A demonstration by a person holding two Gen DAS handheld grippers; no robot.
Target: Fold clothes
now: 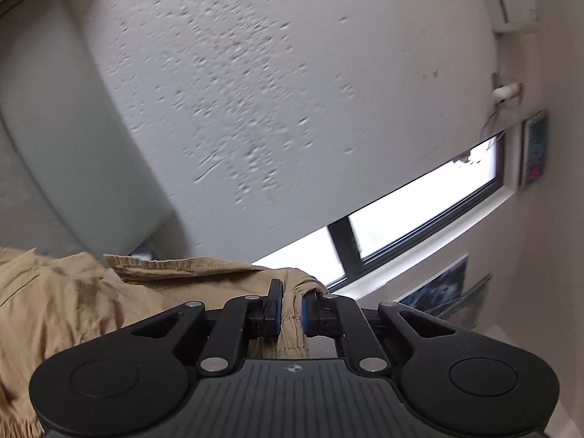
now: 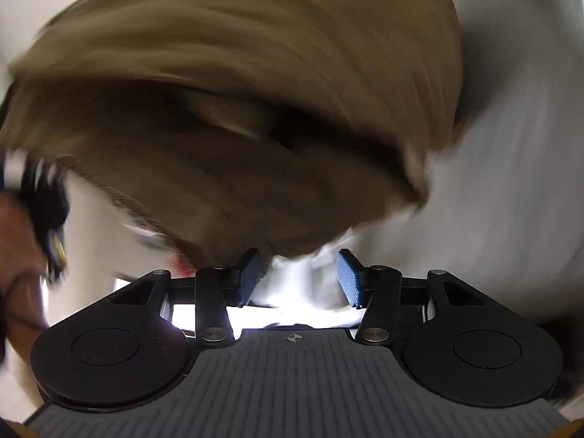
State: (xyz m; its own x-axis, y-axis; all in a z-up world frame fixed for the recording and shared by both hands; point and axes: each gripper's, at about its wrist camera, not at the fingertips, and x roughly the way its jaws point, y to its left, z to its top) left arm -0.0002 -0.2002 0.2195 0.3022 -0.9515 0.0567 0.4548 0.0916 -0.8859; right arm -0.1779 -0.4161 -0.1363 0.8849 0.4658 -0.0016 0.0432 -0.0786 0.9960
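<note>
One narrow bunch of the tan garment is pinched in the left tongs, held aloft; the right tongs gape with nothing between them, cloth blurred above. That thin bite could, I think, slip and drop it.

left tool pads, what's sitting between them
A bunched fold of the tan garment sits pinched between the left tool's blue pads, seen in the left wrist view.
</note>
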